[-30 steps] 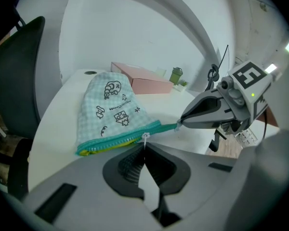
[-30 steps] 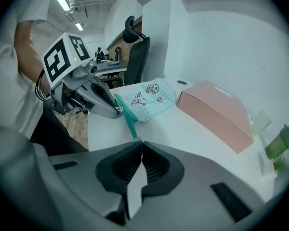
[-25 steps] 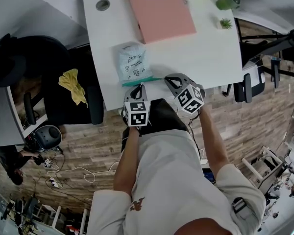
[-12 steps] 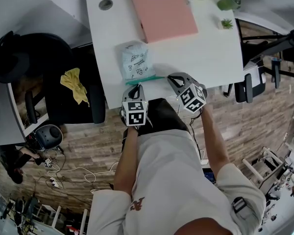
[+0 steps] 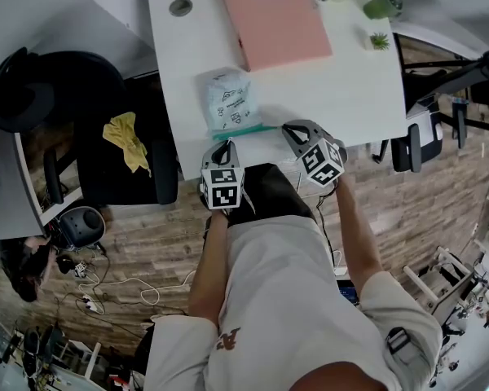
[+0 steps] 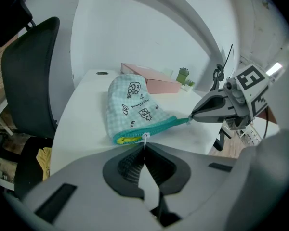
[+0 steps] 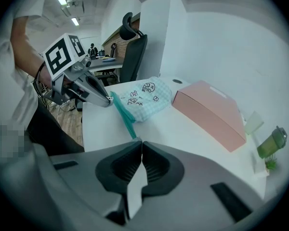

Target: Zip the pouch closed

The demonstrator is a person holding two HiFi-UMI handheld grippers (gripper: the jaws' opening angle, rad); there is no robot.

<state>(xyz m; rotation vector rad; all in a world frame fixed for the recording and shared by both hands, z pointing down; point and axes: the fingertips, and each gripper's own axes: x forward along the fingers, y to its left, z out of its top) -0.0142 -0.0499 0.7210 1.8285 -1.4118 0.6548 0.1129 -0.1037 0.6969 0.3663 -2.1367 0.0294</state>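
Claws: my left gripper [image 6: 144, 147] pinches the white zipper pull [image 6: 145, 137]; my right gripper [image 7: 140, 141] pinches the teal zip tape [image 7: 127, 121].
Pouch [image 6: 132, 105]: soft checked fabric, just ahead of both claws, on smooth white table [image 6: 82, 124].
Beyond: flat pink box [image 7: 212, 114].

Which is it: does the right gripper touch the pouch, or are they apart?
Touching. In the left gripper view, the right gripper pinches the teal zipper end of the pouch.

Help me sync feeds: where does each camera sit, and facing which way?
Head view: on head, facing down at table, pouch; torso, arms, left gripper, right gripper show.
Left gripper view: on left gripper, facing pouch; own jaws, right gripper show.
Right gripper view: on right gripper, facing pouch; own jaws, left gripper show.
Shared: the pouch.
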